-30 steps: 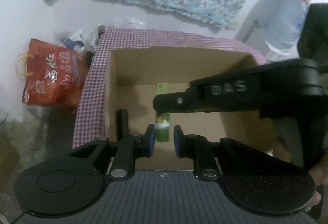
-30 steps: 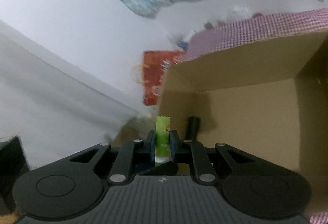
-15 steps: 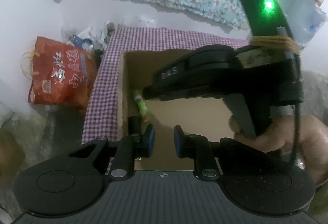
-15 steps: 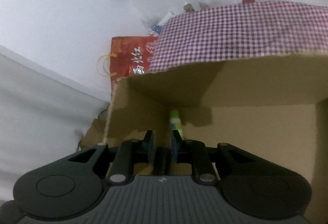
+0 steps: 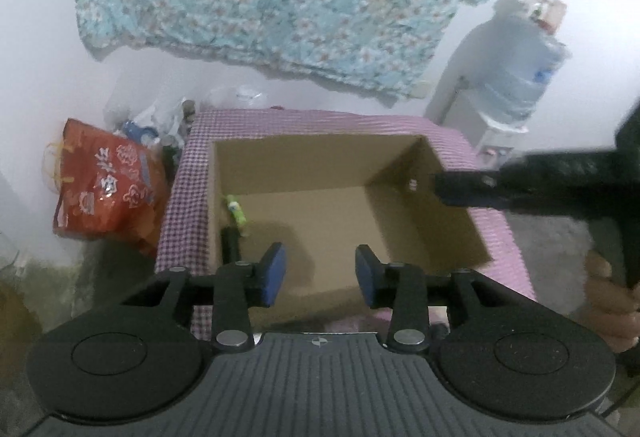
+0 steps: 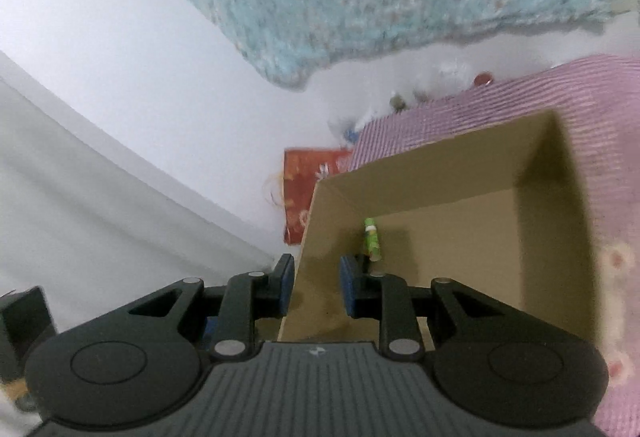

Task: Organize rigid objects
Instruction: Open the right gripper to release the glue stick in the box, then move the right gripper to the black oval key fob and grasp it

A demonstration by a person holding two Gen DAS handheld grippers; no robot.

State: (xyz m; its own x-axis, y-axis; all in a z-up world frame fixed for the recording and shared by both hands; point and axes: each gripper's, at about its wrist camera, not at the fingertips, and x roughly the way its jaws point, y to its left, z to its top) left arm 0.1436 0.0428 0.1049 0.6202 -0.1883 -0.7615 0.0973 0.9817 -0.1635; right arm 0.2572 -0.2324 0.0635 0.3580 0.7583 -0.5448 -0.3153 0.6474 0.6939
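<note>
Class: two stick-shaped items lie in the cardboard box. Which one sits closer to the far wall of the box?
The green tube. It lies by the box's left wall, beyond the black stick, which is nearer the camera.

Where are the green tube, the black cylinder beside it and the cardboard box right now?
green tube [image 5: 237,212]: left wrist view, middle of its body.
black cylinder [image 5: 229,243]: left wrist view, its upper part, by the box's left wall.
cardboard box [image 5: 316,153]: left wrist view, bare inner far wall.

One cardboard box [image 5: 320,165]; one green tube [image 5: 237,211]; one black cylinder [image 5: 231,243].
</note>
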